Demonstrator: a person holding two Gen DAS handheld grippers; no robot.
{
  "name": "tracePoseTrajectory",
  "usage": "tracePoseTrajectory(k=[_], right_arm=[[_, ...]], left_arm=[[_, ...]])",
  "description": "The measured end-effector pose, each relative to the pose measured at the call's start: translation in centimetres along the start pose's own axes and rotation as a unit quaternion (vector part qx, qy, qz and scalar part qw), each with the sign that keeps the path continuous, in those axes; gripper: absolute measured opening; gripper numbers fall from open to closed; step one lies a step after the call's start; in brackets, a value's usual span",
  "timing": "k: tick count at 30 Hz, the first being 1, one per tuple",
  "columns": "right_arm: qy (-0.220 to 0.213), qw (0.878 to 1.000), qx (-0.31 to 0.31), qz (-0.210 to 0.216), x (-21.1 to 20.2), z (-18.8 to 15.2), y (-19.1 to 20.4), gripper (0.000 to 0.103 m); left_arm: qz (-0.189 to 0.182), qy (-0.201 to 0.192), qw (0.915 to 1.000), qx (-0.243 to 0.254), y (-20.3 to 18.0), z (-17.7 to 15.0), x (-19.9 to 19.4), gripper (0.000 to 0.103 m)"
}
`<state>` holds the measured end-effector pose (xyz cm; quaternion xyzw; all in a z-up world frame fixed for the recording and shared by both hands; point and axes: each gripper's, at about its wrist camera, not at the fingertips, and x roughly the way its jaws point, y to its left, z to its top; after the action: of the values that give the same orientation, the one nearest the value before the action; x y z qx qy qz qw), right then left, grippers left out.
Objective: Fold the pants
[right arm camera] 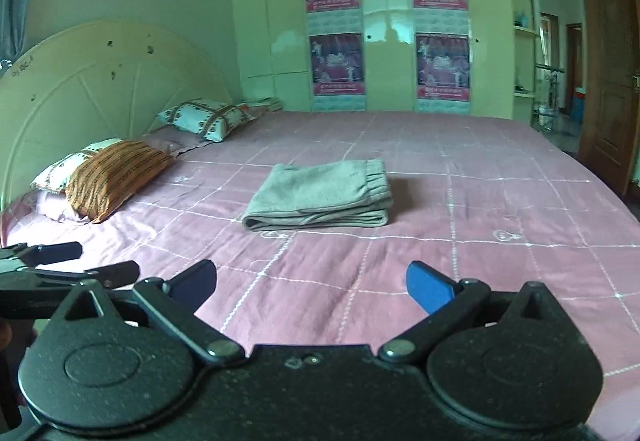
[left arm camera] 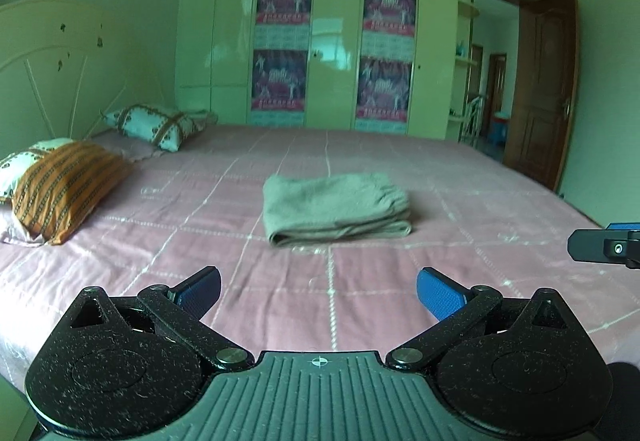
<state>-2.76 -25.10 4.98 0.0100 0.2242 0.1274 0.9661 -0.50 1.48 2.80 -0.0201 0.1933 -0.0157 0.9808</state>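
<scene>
Two black hand-held grippers with blue finger pads hover over a bed, both empty, with folded grey pants lying beyond them.

Nearest the viewer, the left gripper (left arm camera: 318, 291) has its two fingers spread wide with nothing between them, and the right gripper (right arm camera: 312, 283) beside it is splayed the same way, above the near edge of a pink quilted bedspread with white stitched grid lines (right arm camera: 500, 201). The soft grey fleece pants with an elastic waistband (left arm camera: 334, 207) sit well apart from both grippers, further up the bedspread near its middle, stacked in a neat flat rectangle with the waistband on the right. That tidy stack suggests the folding is finished, which would explain both tools being held clear. An orange striped pillow (left arm camera: 66, 185) lies to the left of the pants, by the cream headboard (right arm camera: 100, 81).
</scene>
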Motion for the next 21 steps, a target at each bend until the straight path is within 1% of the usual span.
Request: tracePoseTrajectory(k=[3, 5, 6, 10, 13, 21], right_arm=[[-0.017, 1.000, 0.008, -0.001, -1.0, 0.4, -0.2, 0.096], [-0.022, 1.000, 0.005, -0.003, -1.2, 0.5, -0.2, 0.096], [-0.024, 1.000, 0.005, -0.003, -1.2, 0.5, -0.2, 0.096], [-0.023, 1.000, 0.008, -0.003, -0.5, 0.2, -0.3, 0.096], [-0.022, 1.000, 0.002, -0.008, -0.1, -0.1, -0.1, 0.096], [-0.025, 1.000, -0.001, -0.004, 0.0, -0.3, 0.1, 0.096]], left_arm=[[-0.001, -0.014, 0.9999, 0.004, -0.3, 0.5, -0.8, 0.103], [-0.013, -0.026, 0.9995, 0.013, -0.5, 0.6, -0.9, 0.103], [-0.012, -0.031, 0.9993, 0.018, -0.5, 0.5, -0.9, 0.103], [-0.013, -0.019, 0.9995, 0.021, -0.7, 0.3, -0.3, 0.103], [-0.020, -0.013, 0.9996, 0.017, -0.7, 0.3, -0.1, 0.103], [-0.023, -0.016, 0.9996, 0.009, -0.1, 0.4, -0.5, 0.103]])
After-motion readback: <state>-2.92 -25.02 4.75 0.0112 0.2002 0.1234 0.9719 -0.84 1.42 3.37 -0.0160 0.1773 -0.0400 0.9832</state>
